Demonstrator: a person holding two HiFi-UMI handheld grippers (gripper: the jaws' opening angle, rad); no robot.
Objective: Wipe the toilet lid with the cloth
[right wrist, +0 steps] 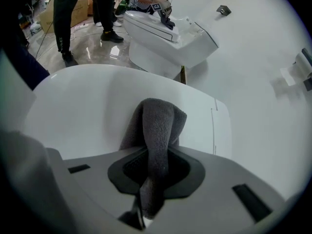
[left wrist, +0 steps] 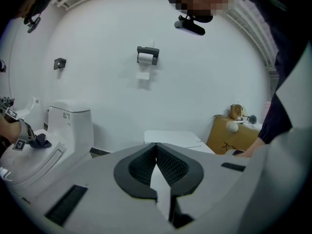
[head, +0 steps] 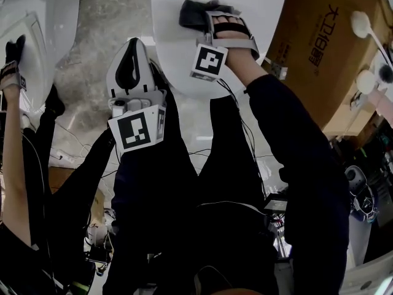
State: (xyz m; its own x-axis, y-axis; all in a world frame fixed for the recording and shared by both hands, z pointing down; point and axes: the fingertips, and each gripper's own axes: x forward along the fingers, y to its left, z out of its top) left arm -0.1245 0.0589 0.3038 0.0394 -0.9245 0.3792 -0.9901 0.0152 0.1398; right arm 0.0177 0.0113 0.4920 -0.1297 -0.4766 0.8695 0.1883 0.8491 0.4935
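The white toilet lid (head: 178,54) lies shut at the top middle of the head view. My right gripper (head: 206,14) rests on its far part, shut on a dark grey cloth (head: 191,11). In the right gripper view the cloth (right wrist: 158,123) is clamped between the jaws of that gripper (right wrist: 157,147) and bunches up onto the lid (right wrist: 83,106). My left gripper (head: 132,47) hangs just left of the lid's near edge, shut with nothing in it. In the left gripper view its pads meet at the tip (left wrist: 156,145), and the lid (left wrist: 173,138) shows beyond them.
A cardboard box (head: 319,48) stands right of the toilet, with white brush-like items (head: 362,23) beyond it. A second toilet (head: 31,35) is at the left, where another person's arm (head: 12,134) works. Cables lie on the marble floor (head: 110,11). A paper holder (left wrist: 147,55) hangs on the wall.
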